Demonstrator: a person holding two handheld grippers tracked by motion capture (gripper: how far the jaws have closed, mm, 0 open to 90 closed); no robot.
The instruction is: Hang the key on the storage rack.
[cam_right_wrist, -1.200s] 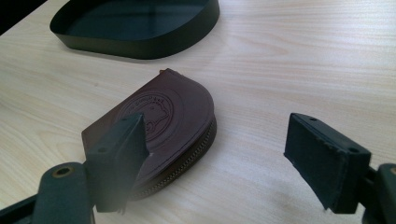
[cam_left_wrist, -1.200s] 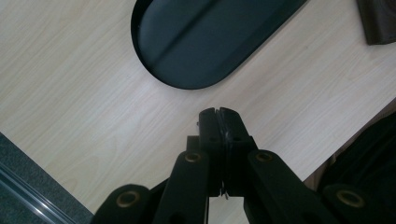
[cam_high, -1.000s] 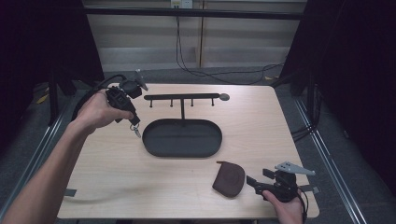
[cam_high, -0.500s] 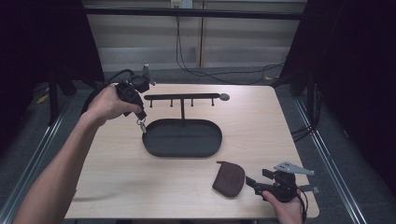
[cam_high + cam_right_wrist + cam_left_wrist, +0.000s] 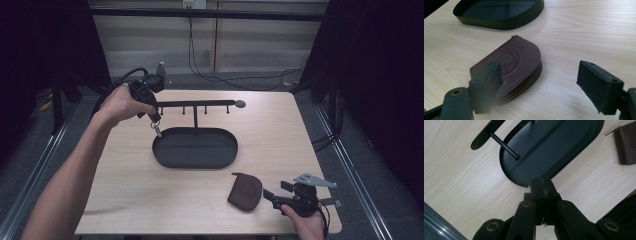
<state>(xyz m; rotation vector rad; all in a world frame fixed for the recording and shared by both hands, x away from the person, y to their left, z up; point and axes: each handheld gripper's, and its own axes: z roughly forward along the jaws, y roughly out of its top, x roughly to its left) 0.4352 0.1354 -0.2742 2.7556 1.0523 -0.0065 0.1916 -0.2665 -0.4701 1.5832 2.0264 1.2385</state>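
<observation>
dangling from left gripper (image 5: 156,121) pinched jaws: small clasp (image 5: 158,131), high view; right gripper (image 5: 544,82) jaws spread beside pouch (image 5: 510,66).

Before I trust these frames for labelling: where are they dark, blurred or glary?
High view: surroundings near black, the light wooden table evenly lit. Left gripper view: near jaws soft, the black oval metal tray sharper. Right gripper view: jaws blurred, the brown leather zip pouch crisp, mild sheen on the wood.

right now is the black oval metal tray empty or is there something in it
Empty. The black oval metal tray shows only bare floor and its stand post. The brown leather coin pouch lies outside it on the wooden table.
</observation>
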